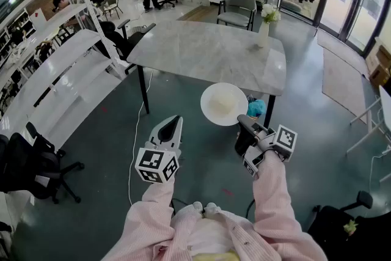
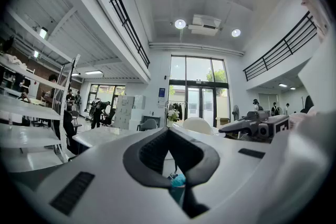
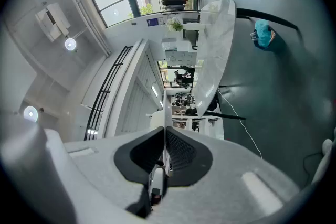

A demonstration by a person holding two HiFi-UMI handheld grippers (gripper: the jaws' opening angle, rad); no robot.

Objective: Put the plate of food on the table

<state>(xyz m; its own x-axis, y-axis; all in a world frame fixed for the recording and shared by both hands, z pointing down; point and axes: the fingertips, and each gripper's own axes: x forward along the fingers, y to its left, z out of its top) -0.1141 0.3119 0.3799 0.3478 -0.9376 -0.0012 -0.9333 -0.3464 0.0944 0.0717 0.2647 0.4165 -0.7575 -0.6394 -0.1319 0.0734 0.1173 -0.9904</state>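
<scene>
Pink sleeves (image 1: 269, 192) reached forward, one behind each tool. Beyond them stood the grey marble-topped desk (image 1: 201, 52). The round white plate (image 1: 223, 104) hung in the air at its near edge, with its rim clamped in the right hand-held gripper (image 1: 244, 123). The left hand-held gripper (image 1: 175, 121) had its jaws together, empty.

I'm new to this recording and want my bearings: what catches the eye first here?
A white plate stands out, clamped by its rim in the right tongs and held in the air by the near edge of the grey marble table. The left tongs are shut and empty. A white vase of flowers stands near the table's far right corner.
</scene>
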